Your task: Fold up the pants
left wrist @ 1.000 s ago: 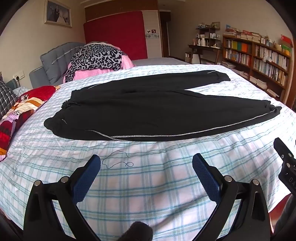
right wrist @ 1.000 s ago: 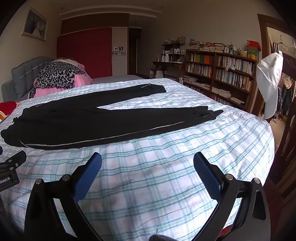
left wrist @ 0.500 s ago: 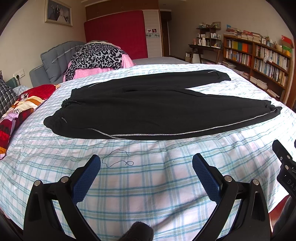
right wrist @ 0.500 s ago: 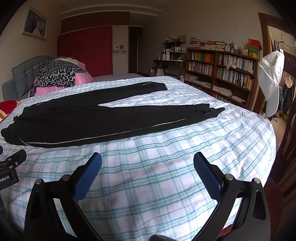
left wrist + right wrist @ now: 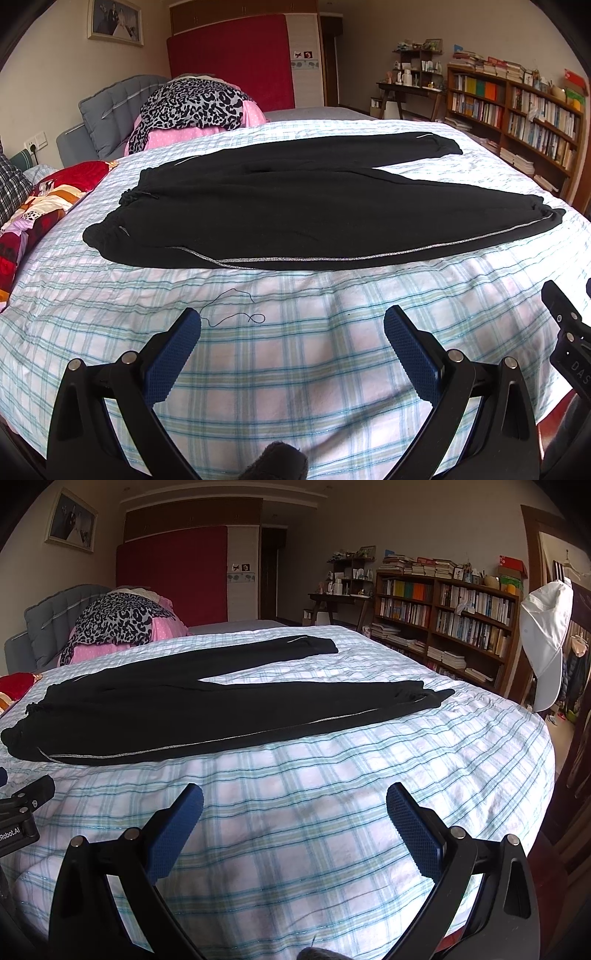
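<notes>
Black pants (image 5: 295, 206) with a thin silver side stripe lie flat on the checked bedsheet (image 5: 295, 350), waistband to the left, both legs spread apart toward the right. In the right wrist view the pants (image 5: 192, 709) stretch across the bed's middle. My left gripper (image 5: 291, 325) hovers open over bare sheet, short of the pants' near edge. My right gripper (image 5: 294, 799) is open too, over the sheet nearer the leg ends. Nothing sits between either pair of fingers.
A loose dark thread (image 5: 236, 314) lies on the sheet by my left gripper. A leopard-print and pink bedding pile (image 5: 192, 107) sits at the headboard, a patterned quilt (image 5: 33, 218) at the left. Bookshelves (image 5: 443, 624) and a white cap (image 5: 546, 642) stand beyond the bed's right side.
Both grippers have crept slightly closer to the pants and risen a little; the pants have not moved and both grippers stay open.
</notes>
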{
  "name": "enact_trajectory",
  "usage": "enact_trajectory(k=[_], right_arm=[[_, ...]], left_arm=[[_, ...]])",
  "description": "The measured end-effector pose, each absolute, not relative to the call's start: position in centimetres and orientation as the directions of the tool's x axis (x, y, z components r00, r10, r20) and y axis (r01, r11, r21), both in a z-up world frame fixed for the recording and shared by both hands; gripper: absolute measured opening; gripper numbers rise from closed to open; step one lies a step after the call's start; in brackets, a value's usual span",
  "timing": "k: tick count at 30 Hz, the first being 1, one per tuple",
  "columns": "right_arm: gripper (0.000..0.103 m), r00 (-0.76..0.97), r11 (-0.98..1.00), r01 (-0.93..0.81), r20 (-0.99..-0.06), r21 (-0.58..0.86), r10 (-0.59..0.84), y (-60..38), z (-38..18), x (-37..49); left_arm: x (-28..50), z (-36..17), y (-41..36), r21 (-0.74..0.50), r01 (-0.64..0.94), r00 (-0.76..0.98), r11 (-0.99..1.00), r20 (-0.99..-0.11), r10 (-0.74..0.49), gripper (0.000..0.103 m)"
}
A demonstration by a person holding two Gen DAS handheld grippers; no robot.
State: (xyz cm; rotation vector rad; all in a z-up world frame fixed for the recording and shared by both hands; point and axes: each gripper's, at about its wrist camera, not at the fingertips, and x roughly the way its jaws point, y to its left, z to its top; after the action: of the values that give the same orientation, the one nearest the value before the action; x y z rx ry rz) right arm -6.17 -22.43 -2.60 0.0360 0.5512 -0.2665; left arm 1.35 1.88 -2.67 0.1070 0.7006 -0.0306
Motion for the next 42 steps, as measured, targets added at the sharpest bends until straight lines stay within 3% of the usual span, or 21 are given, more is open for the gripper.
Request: enact_trajectory(k=[42], right_arm=[[0.100,0.784,0.968,0.252,-0.583,-0.015,-0.213,-23.4,-4.2,-3.6]], left_arm=[[4.2,-3.8,4.4,0.087,0.020,0.734,0.996,-0.677,0.045,0.098]])
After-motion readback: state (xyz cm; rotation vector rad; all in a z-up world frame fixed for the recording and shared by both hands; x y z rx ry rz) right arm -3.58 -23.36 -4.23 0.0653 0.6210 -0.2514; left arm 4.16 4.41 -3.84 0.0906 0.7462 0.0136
